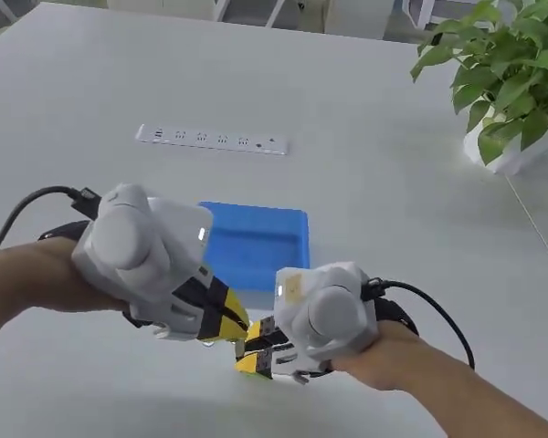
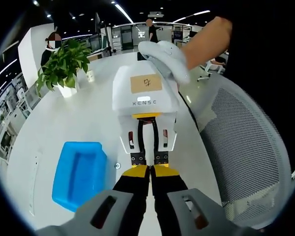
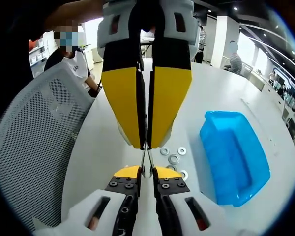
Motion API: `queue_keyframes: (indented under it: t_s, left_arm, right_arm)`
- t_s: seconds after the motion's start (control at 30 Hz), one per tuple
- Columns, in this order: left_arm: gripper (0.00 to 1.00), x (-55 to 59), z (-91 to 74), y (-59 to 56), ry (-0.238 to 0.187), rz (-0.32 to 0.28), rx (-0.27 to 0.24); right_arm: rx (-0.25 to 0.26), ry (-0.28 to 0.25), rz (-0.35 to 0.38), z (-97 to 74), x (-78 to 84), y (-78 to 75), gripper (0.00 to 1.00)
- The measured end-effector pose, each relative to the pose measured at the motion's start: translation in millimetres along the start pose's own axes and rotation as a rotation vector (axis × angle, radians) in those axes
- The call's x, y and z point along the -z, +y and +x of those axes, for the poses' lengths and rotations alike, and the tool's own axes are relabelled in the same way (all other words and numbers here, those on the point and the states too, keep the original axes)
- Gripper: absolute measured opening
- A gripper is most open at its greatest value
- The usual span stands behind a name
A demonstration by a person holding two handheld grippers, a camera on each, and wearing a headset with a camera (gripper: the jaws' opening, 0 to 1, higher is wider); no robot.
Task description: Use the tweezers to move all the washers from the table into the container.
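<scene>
My two grippers meet tip to tip just above the table's near edge. The left gripper [image 1: 239, 325] [image 3: 147, 143] is shut on thin metal tweezers [image 3: 147, 160]. The right gripper [image 1: 249, 354] [image 3: 147, 172] [image 2: 150, 164] closes on the tweezers' other end. Several steel washers [image 3: 173, 159] lie on the white table right under the jaws, between them and the blue container [image 1: 256, 242] [image 3: 233, 157] [image 2: 78, 174]. One washer [image 2: 118, 166] lies beside the container's corner. In the head view the grippers' bodies hide the washers and tweezers.
A white power strip [image 1: 210, 140] lies beyond the container. A potted plant [image 1: 507, 82] [image 2: 64, 64] stands at the far right of the table. A grey mesh chair [image 2: 241, 147] [image 3: 34, 132] sits at the table's near side. People stand in the background.
</scene>
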State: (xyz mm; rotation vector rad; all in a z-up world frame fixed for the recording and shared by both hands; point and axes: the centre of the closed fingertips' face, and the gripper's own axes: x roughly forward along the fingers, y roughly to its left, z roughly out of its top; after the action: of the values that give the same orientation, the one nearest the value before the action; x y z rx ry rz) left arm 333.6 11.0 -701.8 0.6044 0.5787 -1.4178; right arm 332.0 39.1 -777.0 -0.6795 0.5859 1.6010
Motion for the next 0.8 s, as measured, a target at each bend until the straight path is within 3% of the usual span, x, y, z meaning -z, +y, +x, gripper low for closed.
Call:
queue_keyframes:
  t_s: [0.1, 0.27, 0.57, 0.8]
  left_arm:
    - [0.05, -0.7, 0.2, -1.1, 0.000, 0.010, 0.004]
    - [0.05, 0.6, -1.2, -1.5, 0.005, 0.005, 0.007]
    - [0.04, -0.3, -11.4, 4.0, 0.012, 0.007, -0.007]
    - [0.04, -0.1, -17.6, 7.3, 0.020, 0.012, -0.015]
  right_arm:
    - [0.002, 0.007, -0.005, 0.1, 1.3, -0.3, 0.13]
    - [0.009, -0.002, -0.001, -1.6, 0.4, -0.7, 0.24]
    - [0.069, -0.031, 0.062, -22.9, -2.0, -11.2, 0.49]
    - [0.114, -0.049, 0.103, -37.6, 2.1, -19.4, 0.59]
